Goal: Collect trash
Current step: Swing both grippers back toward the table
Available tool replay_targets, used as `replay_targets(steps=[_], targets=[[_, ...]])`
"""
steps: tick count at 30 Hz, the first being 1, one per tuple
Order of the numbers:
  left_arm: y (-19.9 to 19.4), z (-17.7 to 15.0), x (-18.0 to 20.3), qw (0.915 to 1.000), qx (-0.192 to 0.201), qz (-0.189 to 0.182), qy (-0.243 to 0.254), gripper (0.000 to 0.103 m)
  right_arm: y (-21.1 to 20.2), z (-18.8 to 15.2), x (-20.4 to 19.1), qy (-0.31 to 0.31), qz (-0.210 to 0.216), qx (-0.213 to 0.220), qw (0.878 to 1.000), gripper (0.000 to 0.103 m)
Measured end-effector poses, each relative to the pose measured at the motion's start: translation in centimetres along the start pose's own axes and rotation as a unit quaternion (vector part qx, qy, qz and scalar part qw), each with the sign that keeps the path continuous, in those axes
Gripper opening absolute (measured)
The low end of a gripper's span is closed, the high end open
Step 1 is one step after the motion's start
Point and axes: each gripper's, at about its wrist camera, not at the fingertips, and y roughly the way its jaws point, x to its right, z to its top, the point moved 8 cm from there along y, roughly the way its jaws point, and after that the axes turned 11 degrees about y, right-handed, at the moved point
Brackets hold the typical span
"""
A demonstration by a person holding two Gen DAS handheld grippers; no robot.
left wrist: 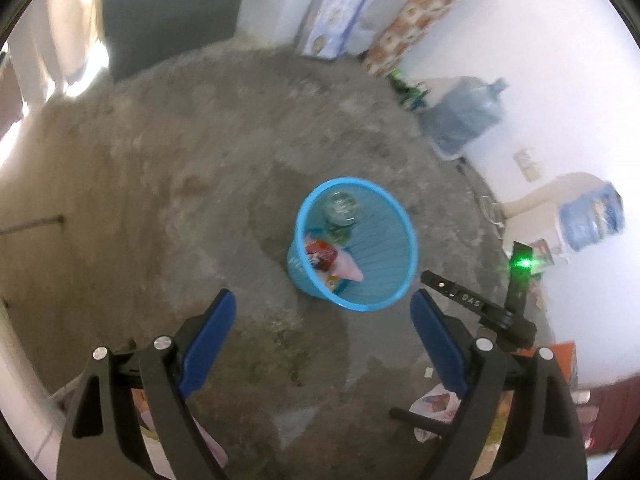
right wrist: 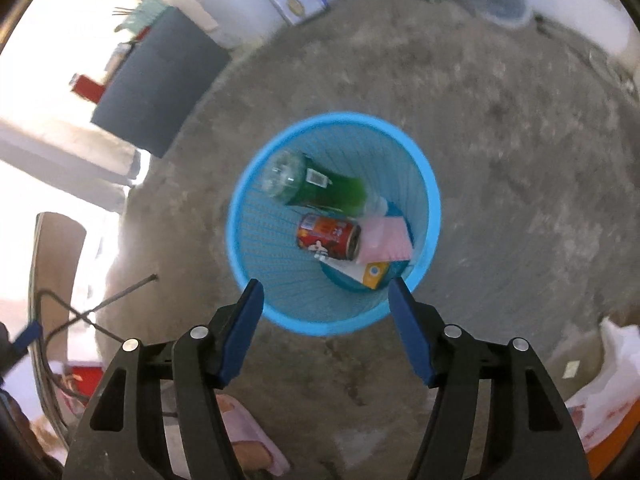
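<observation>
Left gripper (left wrist: 322,304): fingers spread wide with nothing between them, pointing down at the concrete floor (left wrist: 160,200).
Right gripper (right wrist: 326,294): fingers spread and empty, hanging just above the near rim of the blue basket (right wrist: 280,312).
Blue basket: stands upright on the floor; in the left wrist view it (left wrist: 396,240) sits just past the fingertips toward 12 o'clock, clear of them.
Green bottle (right wrist: 328,192): lies tilted inside the basket at 11 o'clock, its clear base up against the wall.
Red can (right wrist: 328,238): on its side at the basket's centre, just below the bottle.
Pink packet (right wrist: 386,242): touching the can at its 3 o'clock side.
White and yellow carton (right wrist: 368,272): at the basket bottom toward 5 o'clock, partly under the can and packet.
White plastic bag (left wrist: 436,404): on the floor at 5 o'clock in the left wrist view, outside the basket.
Water jug (left wrist: 464,116): by the wall at 2 o'clock, well apart from the basket.
</observation>
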Motion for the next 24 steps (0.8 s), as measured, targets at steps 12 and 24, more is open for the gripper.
replay_targets(steps=[12,24], targets=[[-13.7,-10.3,0.9,0.9965,0.077,0.018,0.029,0.087,-11.3,-9.5,-9.9,-0.141,0.025,0.097,0.985,0.088],[-25.9,-23.1,-7.1,0.9658,0.197,0.16,-0.054,0.087,-13.7,-17.7,-24.0,-0.321,0.029,0.164,0.932,0.095]])
